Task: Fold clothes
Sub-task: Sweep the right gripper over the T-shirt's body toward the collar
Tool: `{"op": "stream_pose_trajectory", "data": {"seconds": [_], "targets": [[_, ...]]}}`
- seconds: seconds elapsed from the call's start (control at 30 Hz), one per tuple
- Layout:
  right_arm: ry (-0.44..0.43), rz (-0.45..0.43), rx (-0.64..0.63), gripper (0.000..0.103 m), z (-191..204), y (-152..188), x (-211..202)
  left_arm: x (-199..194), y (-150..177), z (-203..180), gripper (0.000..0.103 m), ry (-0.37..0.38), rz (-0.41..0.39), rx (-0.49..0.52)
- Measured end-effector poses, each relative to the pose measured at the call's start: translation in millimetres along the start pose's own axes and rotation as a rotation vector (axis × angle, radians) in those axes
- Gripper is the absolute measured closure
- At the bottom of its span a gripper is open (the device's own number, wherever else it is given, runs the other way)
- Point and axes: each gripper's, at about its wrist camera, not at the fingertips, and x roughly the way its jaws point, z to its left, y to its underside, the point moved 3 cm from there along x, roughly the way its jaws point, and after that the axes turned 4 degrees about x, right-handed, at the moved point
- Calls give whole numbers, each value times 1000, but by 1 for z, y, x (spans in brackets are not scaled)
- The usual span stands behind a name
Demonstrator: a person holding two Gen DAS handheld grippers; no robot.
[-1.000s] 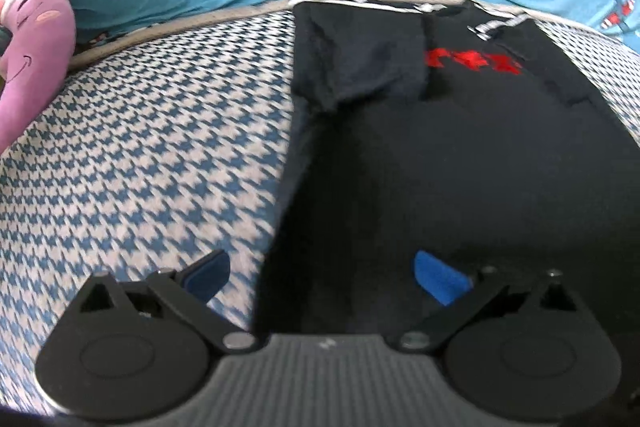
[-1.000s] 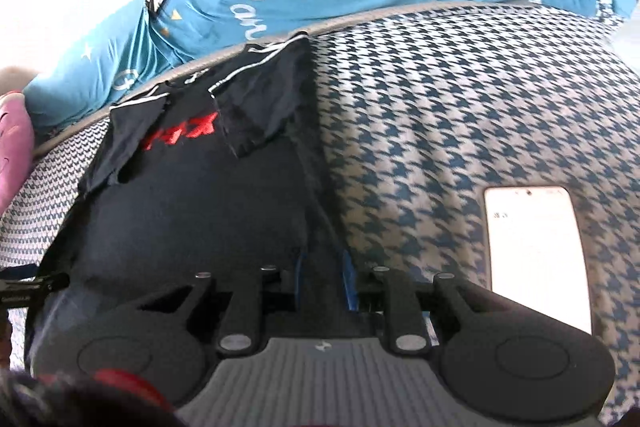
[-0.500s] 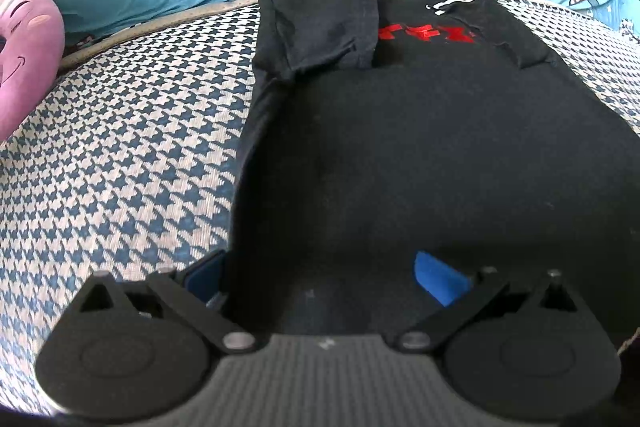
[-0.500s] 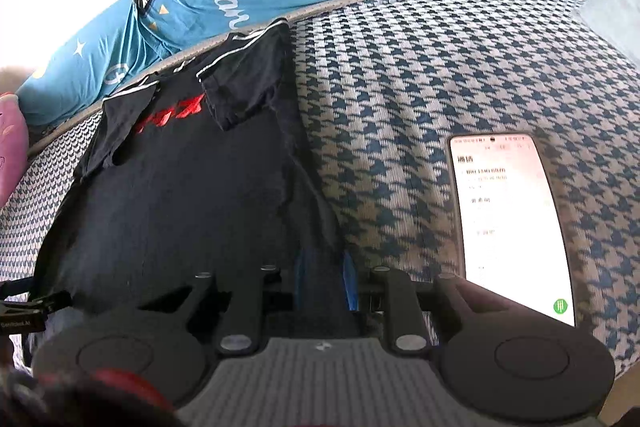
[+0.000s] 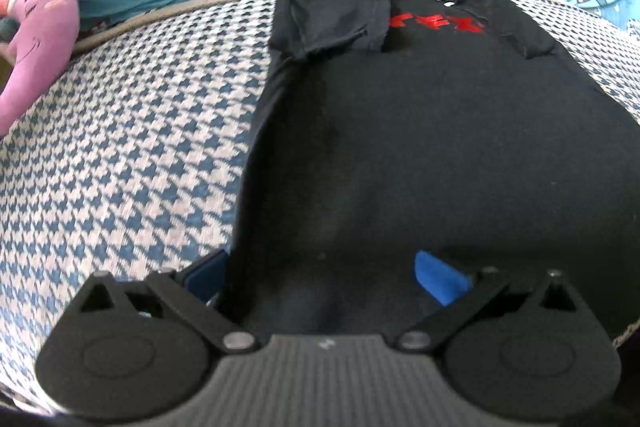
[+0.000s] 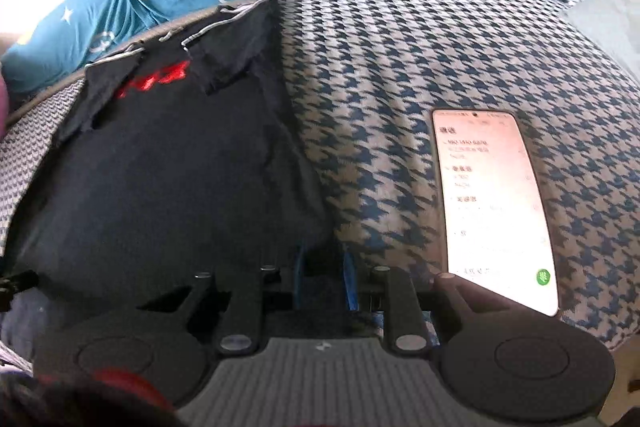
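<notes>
Now right tool point(image 6: 322, 271) pinching black shirt point(image 6: 168, 187) hem; left tool point(image 5: 320, 269) spread wide.

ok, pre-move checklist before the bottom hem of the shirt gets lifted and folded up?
1. Right hand-held gripper shut on the hem of the black shirt: ok.
2. Left hand-held gripper shut on the hem: not ok, it is open with fabric between the fingers.
3. Sleeves folded in over the chest: ok.
4. Shirt lying flat on the checked cover: ok.
5. Phone clear of the shirt: ok, it lies apart on the right, though close to the gripper.
6. Whether the right grip holds both layers: cannot tell.
</notes>
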Motion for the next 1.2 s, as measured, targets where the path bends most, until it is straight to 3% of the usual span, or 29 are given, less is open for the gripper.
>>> {"op": "stream_pose_trajectory", "data": {"seconds": [0.23, 0.5, 0.83, 0.93, 1.0, 1.2], "targets": [[7, -14, 40, 84, -8, 6, -6, -4, 8, 14, 0, -26, 8, -43], [-56, -21, 77, 73, -5, 22, -16, -22, 1, 23, 0, 9, -73, -100], [-37, -42, 32, 72, 0, 28, -15, -17, -1, 8, 0, 14, -71, -45], [-31, -49, 10, 78, 3, 29, -13, -17, -2, 5, 0, 20, -73, -40], [-37, -54, 5, 92, 4, 29, -13, -18, -2, 3, 0, 23, -74, -36], [-103, -108, -12, 97, 21, 25, -21, -19, -5, 0, 0, 24, -83, -37]]}}
